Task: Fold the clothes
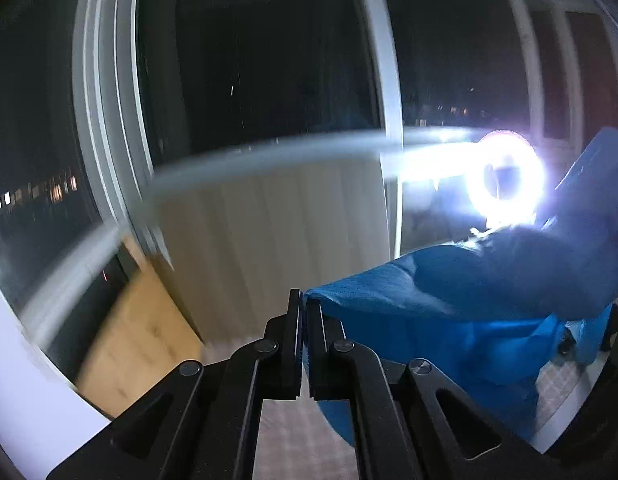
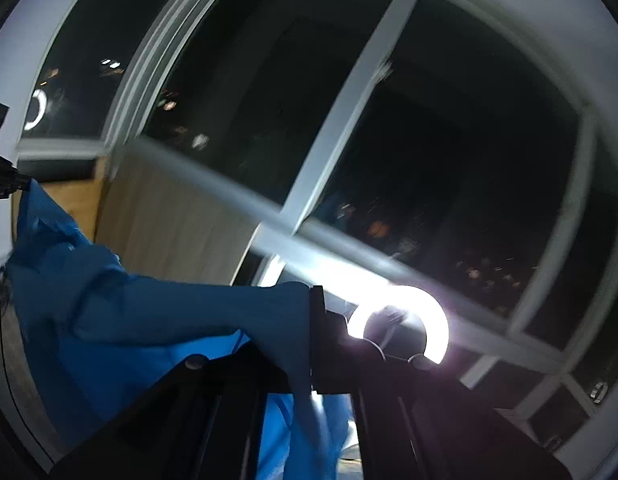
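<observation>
**Blue garment held aloft between both tongs**

My left tongs (image 1: 305, 312) are nearly closed, pinching an edge of the blue garment (image 1: 449, 300). My right tongs (image 2: 311, 336) clamp another edge; cloth hides one finger. The garment hangs between them in mid-air before the dark window (image 2: 449, 160), sagging, creased, thin and slightly glossy. I judge it spread for a fold; which fold, I cannot tell.
</observation>
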`<action>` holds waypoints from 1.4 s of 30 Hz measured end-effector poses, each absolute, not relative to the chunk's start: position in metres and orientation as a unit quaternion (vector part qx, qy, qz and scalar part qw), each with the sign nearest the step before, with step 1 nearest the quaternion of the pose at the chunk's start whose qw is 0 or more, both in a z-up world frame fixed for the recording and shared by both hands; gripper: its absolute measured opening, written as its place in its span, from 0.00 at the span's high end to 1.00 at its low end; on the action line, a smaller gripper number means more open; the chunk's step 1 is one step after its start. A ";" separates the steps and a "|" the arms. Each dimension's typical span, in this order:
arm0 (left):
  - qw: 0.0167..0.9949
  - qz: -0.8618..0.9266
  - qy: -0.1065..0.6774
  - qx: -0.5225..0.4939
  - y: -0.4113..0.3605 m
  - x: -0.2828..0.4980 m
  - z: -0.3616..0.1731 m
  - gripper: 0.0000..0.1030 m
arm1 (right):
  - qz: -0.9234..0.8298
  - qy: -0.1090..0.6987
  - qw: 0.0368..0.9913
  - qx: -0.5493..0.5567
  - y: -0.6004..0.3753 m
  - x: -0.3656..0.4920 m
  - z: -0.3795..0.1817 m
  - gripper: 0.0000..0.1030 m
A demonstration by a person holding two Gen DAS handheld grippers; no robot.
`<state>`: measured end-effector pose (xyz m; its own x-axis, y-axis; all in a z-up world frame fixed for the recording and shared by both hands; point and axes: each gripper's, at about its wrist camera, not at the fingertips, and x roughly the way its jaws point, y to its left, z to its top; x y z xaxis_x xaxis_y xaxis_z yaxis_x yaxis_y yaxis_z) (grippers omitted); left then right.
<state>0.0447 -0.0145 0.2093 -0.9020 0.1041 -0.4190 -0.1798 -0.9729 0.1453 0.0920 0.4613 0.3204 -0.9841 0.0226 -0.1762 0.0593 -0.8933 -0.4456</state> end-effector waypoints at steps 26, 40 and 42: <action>0.037 0.973 0.187 -0.131 -0.011 0.062 0.346 0.99 | -0.958 0.259 -0.058 0.103 0.476 0.067 0.366 1.00; 0.000 0.868 0.184 -0.461 0.051 -0.266 -0.048 0.99 | -0.886 0.269 -0.053 0.375 0.521 -0.254 0.002 1.00; -0.009 0.850 0.200 -0.487 0.061 -0.285 -0.099 0.99 | -0.869 0.304 -0.062 0.386 0.517 -0.279 -0.036 1.00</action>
